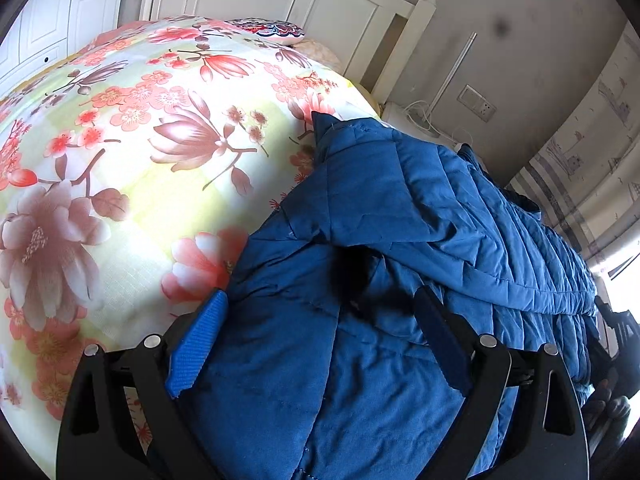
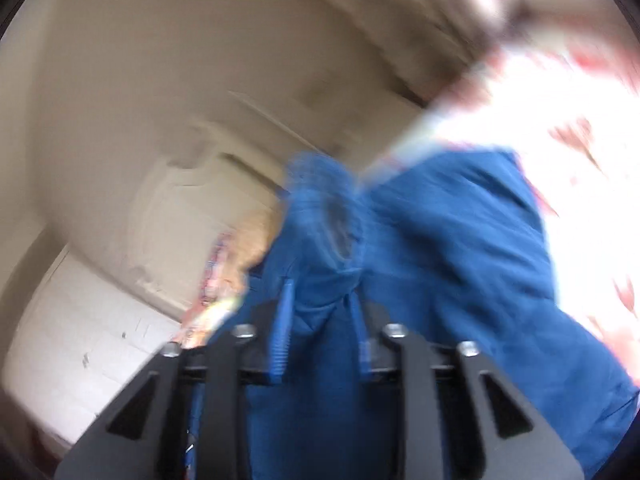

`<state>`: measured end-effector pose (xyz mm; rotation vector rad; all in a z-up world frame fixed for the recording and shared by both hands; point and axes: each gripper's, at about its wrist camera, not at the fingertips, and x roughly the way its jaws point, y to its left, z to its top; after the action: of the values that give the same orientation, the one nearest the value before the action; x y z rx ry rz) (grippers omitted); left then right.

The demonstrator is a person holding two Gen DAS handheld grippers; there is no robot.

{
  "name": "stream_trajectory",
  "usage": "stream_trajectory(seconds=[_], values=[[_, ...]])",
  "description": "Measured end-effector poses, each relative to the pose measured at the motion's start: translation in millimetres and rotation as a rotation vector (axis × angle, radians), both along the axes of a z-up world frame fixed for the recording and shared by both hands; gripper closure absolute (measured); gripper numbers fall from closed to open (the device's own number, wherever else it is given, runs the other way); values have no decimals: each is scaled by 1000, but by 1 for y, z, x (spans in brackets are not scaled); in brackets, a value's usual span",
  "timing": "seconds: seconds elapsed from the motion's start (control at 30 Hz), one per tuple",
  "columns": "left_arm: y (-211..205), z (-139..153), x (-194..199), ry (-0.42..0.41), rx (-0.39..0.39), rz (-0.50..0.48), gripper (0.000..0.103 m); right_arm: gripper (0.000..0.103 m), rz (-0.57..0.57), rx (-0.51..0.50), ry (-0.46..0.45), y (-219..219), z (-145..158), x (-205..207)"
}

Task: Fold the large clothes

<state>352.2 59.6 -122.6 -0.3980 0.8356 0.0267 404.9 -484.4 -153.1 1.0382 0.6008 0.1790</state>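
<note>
Nearest to the left wrist camera are the black arms of the left gripper [image 1: 320, 320], with round metal pins on them. Its two fingers carry ribbed blue pads and stand wide apart. The blue quilted jacket [image 1: 400, 240] fills the space between them, but the pads do not press on it, so this claw holds nothing firmly.

The jacket is the landmark here. It is a large padded garment of matte blue cloth, stitched in parallel lines that make soft, puffy bands. It lies in a heap with many folds on the bed, and one pointed corner of it stands up toward the headboard [image 1: 360, 12]. To its left spreads the bedsheet [image 1: 120, 160], smooth and pale yellow-green, printed with big pink and red flowers and brown twigs. Beyond the jacket, near the white panelled headboard, rests a pillow [image 1: 272, 30] with a dark blue and red ornament. To the right of the jacket there are a beige wall with a socket plate [image 1: 478, 102] and a curtain [image 1: 580, 184] with drawn towers. No writing can be read.

The right wrist view is strongly blurred. There the right gripper [image 2: 320, 320] has its fingers close together, and a bunch of the jacket's cloth [image 2: 332, 272] is squeezed between the blue pads.
</note>
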Motion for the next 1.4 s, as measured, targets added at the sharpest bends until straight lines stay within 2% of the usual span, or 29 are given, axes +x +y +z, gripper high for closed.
stream_trajectory(seconds=[0.03, 0.1, 0.13, 0.17, 0.23, 0.3, 0.37, 0.47, 0.57, 0.67, 0.77, 0.8, 0.83, 0.9, 0.93, 0.97, 1.03, 1.07, 1.1, 1.13, 1.23, 1.33, 1.4], values=[[0, 0, 0, 0, 0, 0, 13, 71, 1, 0, -13, -2, 1, -1], [0, 0, 0, 0, 2, 0, 13, 55, 27, -61, -36, 5, 11, 1], [0, 0, 0, 0, 1, 0, 13, 45, 43, -95, -43, 11, 15, 3], [0, 0, 0, 0, 1, 0, 13, 43, 53, -145, -38, 16, 18, 5], [0, 0, 0, 1, 2, 0, 13, 43, 60, -178, -29, 19, 17, 8], [-1, 0, 0, 3, 7, 0, 13, 49, 48, -194, 2, 21, 15, 13], [0, -1, 0, 3, 8, -2, 13, 69, 51, -185, 22, 24, 14, 14], [0, -1, 0, 2, 2, 1, 13, 85, 62, -207, -21, 34, 24, 8], [0, -1, 0, 2, 5, 0, 12, 88, 51, -223, -106, 40, 49, -21], [0, -1, 0, 1, 4, -1, 12, 88, 17, -229, -109, 37, 53, -50], [0, -1, 0, 2, 8, -2, 12, 88, 17, -301, -35, 38, 40, -55], [0, -1, 0, 2, 8, -2, 12, 88, 20, -287, 12, 37, 27, -52], [1, -1, 0, 0, 7, -1, 12, 86, 26, -232, 55, 31, 15, -50], [0, -1, 0, 0, 7, -1, 12, 79, 15, -242, 70, 28, 19, -51], [0, -1, -1, 0, 7, 0, 12, 67, -22, -286, 86, 28, 26, -57], [1, -1, -1, 0, 9, 0, 12, 61, -85, -327, 81, 27, 36, -67], [0, -1, 0, 3, 17, 0, 12, 61, -220, -419, 31, 26, 57, -88], [-1, -1, 0, 5, 22, 0, 12, 61, -252, -472, -7, 29, 69, -95], [-2, -1, 0, 6, 26, 0, 12, 61, -233, -531, -50, 37, 83, -94], [-3, 0, 0, 6, 28, -1, 12, 56, -190, -573, -65, 45, 91, -89], [-2, 0, -1, 4, 25, 1, 12, 52, -34, -746, -84, 83, 103, -61], [-1, 0, -1, 3, 25, 1, 12, 51, 85, -897, -20, 111, 91, -32], [-2, 0, 0, 3, 25, 1, 12, 51, 126, -962, 84, 117, 70, -13]])
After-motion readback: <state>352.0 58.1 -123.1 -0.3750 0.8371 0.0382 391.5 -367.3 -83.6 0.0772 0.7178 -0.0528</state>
